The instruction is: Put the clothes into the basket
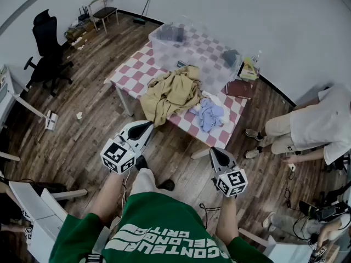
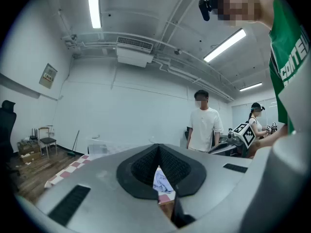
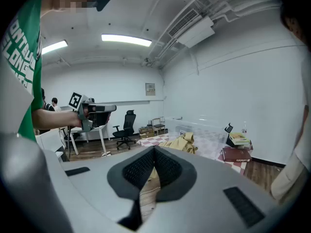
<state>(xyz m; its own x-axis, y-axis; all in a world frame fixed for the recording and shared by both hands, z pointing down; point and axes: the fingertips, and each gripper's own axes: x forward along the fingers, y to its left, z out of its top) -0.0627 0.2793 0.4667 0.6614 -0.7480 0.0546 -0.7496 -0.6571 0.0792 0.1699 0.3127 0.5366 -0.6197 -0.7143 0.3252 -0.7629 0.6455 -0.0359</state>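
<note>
Progress: none evident, the whole task remains. The surface [image 1: 130,71], a rectangular top under a red-and-white check cloth, carries everything. The basket [image 1: 160,44], a clear, rigid plastic tub, sits at its 12 o'clock end. No garment from the surface is in it. The tan garment [image 1: 173,92] lies crumpled at centre, soft and heavily folded. The smaller pale-blue garment [image 1: 210,114] is bunched at its 4 o'clock, near the edge. The left gripper [image 1: 146,126] and right gripper [image 1: 215,153] are well short of the clothes, with ribbed dark fingers [image 2: 141,170] clenched on nothing.
</note>
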